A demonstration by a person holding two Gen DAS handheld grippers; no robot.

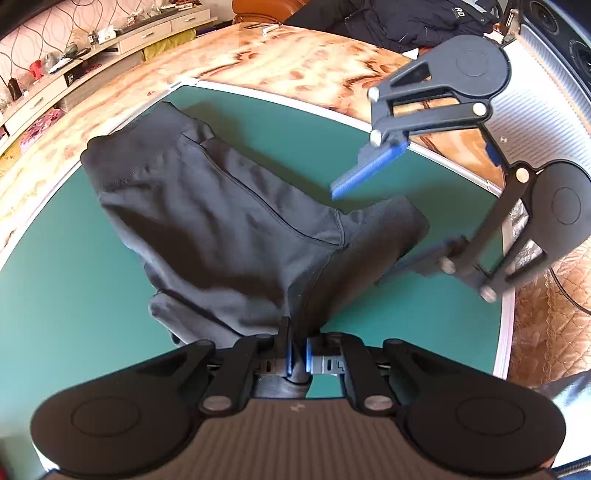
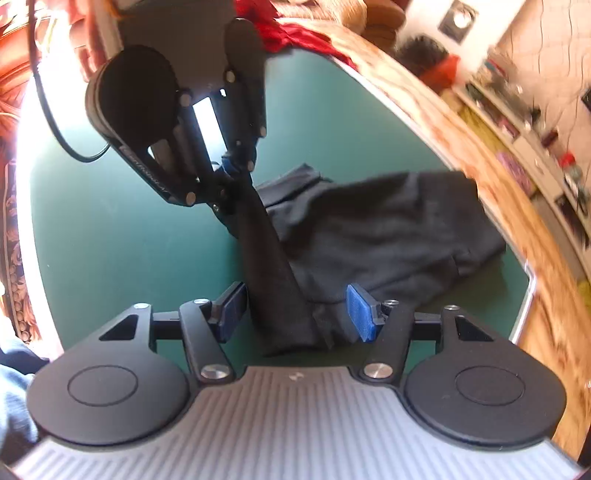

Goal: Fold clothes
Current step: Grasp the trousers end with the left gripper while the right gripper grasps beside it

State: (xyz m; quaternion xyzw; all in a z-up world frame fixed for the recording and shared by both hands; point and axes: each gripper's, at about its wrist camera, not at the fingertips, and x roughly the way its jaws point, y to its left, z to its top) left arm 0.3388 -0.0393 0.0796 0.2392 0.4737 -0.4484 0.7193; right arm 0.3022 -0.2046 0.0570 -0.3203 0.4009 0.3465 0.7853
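Mid-frame on the green mat point(image 1: 92, 277), we see the dark garment point(image 1: 221, 221) bunched, not yet folded flat. Bottom centre, our left gripper point(image 1: 297, 356) pinches 1 edge; at right, our right gripper point(image 1: 399, 218) hangs spread, empty.

The mat point(image 1: 92, 280) lies on the table point(image 1: 258, 62) and serves as reference. The garment point(image 1: 221, 221) lies on the mat, near its middle, one end lifted off the mat and pinched in the left gripper point(image 1: 297, 356) at the mat's near edge. The right gripper point(image 1: 384, 221) hangs above the mat, right of the garment, jaws apart, with another end of the garment between them, untouched. Beyond the mat's far edge, a heap of clothes point(image 1: 399, 22) sits on the table. Shelves point(image 1: 85, 62) stand past the table, far left of the mat.
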